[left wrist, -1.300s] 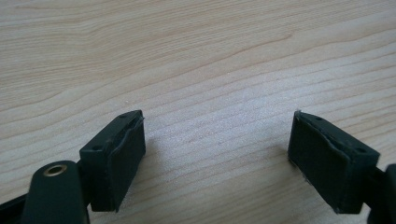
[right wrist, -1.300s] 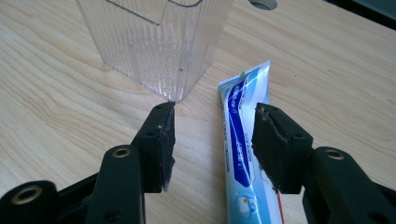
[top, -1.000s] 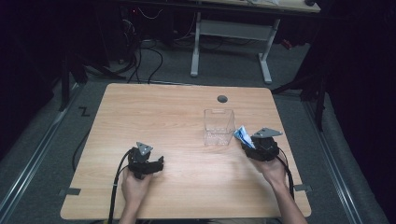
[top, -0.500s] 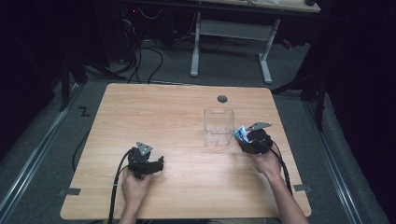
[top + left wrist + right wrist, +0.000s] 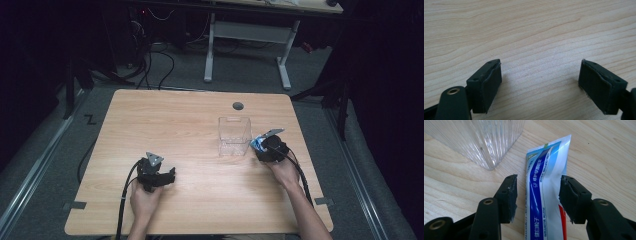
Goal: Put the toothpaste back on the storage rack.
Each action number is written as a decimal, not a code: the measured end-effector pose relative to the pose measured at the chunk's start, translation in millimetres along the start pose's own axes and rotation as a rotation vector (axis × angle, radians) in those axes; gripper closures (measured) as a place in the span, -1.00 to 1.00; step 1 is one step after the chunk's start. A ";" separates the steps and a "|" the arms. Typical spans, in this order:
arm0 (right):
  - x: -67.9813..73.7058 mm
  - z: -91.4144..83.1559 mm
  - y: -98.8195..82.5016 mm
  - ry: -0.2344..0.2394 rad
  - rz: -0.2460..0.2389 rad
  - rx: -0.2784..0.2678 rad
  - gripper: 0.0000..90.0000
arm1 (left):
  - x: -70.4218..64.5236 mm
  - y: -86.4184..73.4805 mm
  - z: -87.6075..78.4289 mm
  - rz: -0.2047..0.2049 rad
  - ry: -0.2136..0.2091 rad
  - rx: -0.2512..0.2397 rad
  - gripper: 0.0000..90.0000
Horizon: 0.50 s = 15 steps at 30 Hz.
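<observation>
The right gripper's (image 5: pixel 537 196) jaws, just narrowing around the tube (image 5: pixel 546 185) without clamping it, may knock the box (image 5: pixel 477 138); left gripper (image 5: pixel 540 83) gapes empty.

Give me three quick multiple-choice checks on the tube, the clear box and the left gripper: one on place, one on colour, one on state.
1. Where is the toothpaste tube?
A. inside the clear box
B. between the right gripper's jaws, on the table beside the clear box
C. under the left gripper

2. What colour is the tube's wide stripe?
A. green
B. black
C. blue

3. How does the left gripper stand?
A. open, nothing between its jaws
B. shut on the tube
C. shut on the box

Answers: 1 B, the right gripper straddles the tube next to the clear box. 2 C, a blue band runs along the white tube. 3 A, the left gripper has bare table between its jaws.
</observation>
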State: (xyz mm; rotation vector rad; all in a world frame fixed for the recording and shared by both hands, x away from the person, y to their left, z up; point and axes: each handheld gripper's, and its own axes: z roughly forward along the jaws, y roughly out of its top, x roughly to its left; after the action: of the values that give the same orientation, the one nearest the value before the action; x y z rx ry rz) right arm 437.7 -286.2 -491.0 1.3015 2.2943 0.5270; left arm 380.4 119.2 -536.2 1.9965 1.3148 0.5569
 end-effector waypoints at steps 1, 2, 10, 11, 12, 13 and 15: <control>0.0 1.3 0.5 -0.003 -0.004 0.008 0.11 | 0.0 0.0 0.0 0.000 0.000 0.000 -0.58; -0.4 2.9 0.7 -0.002 -0.004 0.014 0.11 | 0.0 0.0 0.0 -0.001 0.000 -0.001 -0.58; -7.7 10.4 -1.6 -0.020 0.007 0.054 0.20 | 0.0 0.0 0.1 -0.001 0.000 -0.001 -0.58; -9.0 10.9 -1.8 -0.016 0.012 0.055 0.21 | 0.0 0.0 0.1 -0.001 0.000 -0.001 -0.58; -10.4 11.4 -1.7 -0.015 0.017 0.057 0.23 | 0.0 0.0 0.1 -0.001 0.000 -0.001 -0.58; -10.4 11.4 -1.7 -0.015 0.017 0.057 0.23 | 0.0 0.0 0.1 -0.001 0.000 -0.001 -0.58; -12.3 12.9 -1.5 -0.012 0.024 0.068 0.24 | 0.0 0.0 0.0 -0.001 0.000 -0.001 -0.58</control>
State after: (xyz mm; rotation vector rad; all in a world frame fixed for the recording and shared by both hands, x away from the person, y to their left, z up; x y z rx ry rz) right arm 449.5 -296.3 -500.0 1.3622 2.3075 0.4512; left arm 380.5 119.2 -536.3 1.9955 1.3152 0.5567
